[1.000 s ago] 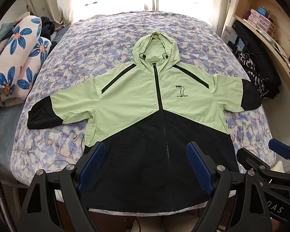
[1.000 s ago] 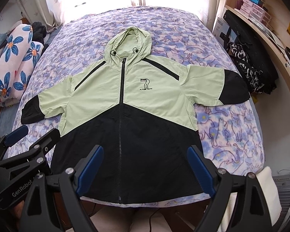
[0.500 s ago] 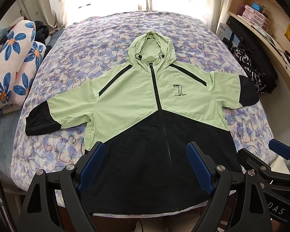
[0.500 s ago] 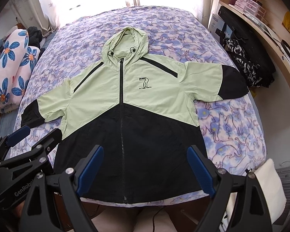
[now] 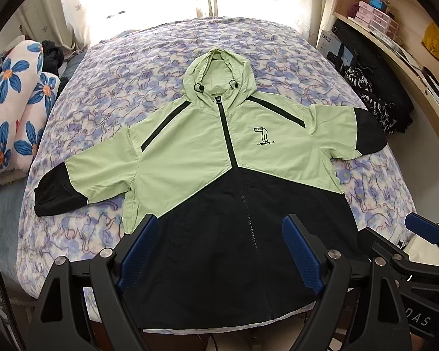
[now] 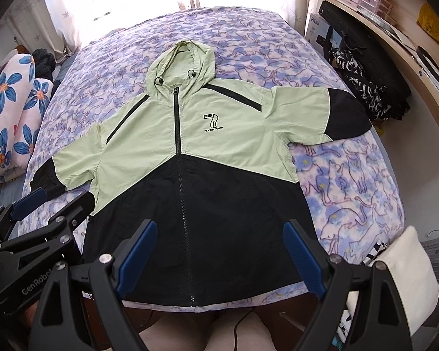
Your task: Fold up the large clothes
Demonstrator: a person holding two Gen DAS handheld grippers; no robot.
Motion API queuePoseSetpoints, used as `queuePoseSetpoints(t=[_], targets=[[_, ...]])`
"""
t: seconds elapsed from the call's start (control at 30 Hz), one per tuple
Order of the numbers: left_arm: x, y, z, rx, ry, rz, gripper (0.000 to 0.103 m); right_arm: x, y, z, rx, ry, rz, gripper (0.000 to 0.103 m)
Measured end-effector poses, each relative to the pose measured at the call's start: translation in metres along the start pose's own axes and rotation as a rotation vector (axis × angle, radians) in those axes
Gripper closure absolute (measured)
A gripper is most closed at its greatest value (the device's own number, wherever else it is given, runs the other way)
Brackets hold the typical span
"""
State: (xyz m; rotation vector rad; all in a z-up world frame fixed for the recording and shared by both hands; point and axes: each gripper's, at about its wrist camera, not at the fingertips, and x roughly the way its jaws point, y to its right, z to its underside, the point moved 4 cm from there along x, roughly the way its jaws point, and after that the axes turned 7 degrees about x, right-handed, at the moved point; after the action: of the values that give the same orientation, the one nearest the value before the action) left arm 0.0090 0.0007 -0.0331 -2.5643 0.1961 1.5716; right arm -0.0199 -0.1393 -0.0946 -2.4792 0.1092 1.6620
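Jacket [image 5: 219,175], green above and black below, zipped, lying face up and flat on the cat-print bedspread [image 5: 278,58]. Its long axis runs near to far, hem at the near bed edge, hood [image 5: 216,79] farthest, sleeves out to left and right. Left gripper [image 5: 219,257] and right gripper [image 6: 219,259] both hover over the near hem, fingers spread wide, holding nothing; the left is nearer the left sleeve [image 5: 82,181], the right nearer the right sleeve [image 6: 322,117]. Folding has not yet begun, judging by the flat lay. Chest print: a large "7" over "FLYING YOUTH" [image 6: 214,128]. Left gripper's body reads "GenRobo…" [image 6: 35,285], cut off.
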Motion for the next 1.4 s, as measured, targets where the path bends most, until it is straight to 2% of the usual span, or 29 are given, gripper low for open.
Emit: queuePoseSetpoints(t=[0.37, 0.67, 0.77, 0.87, 1.07, 1.2, 1.27, 1.33, 1.4], targets=[[0.002, 0.022, -0.008, 0.032, 0.019, -0.002, 0.018, 0.003, 0.016, 0.001, 0.027, -0.007, -0.010, 0.015], [0.007, 0.058, -0.041, 0.025, 0.028, -0.042, 0.018, 0.015, 0.058, -0.033, 0.022, 0.006, -0.070, 0.015], [0.015, 0.075, -0.055, -0.015, -0.001, -0.027, 0.018, 0.022, 0.078, -0.046, 0.028, 0.001, -0.095, 0.015], [0.022, 0.093, -0.067, -0.040, 0.016, -0.016, 0.018, 0.030, 0.099, -0.057, 0.020, 0.011, -0.086, 0.015], [0.055, 0.142, -0.094, 0.005, 0.001, -0.029, 0.018, 0.054, 0.156, -0.081, 0.036, 0.031, -0.069, 0.015], [0.086, 0.167, -0.120, -0.011, 0.001, -0.024, 0.018, 0.077, 0.199, -0.103, 0.094, 0.044, -0.063, 0.015], [0.100, 0.175, -0.131, -0.024, 0.005, -0.020, 0.018, 0.092, 0.223, -0.117, 0.134, 0.049, -0.061, 0.027], [0.117, 0.185, -0.144, -0.038, 0.003, -0.006, 0.018, 0.109, 0.243, -0.130, 0.162, 0.036, -0.060, 0.032], [0.136, 0.196, -0.157, -0.048, -0.006, 0.009, 0.018, 0.126, 0.264, -0.143, 0.199, 0.023, -0.050, 0.033]])
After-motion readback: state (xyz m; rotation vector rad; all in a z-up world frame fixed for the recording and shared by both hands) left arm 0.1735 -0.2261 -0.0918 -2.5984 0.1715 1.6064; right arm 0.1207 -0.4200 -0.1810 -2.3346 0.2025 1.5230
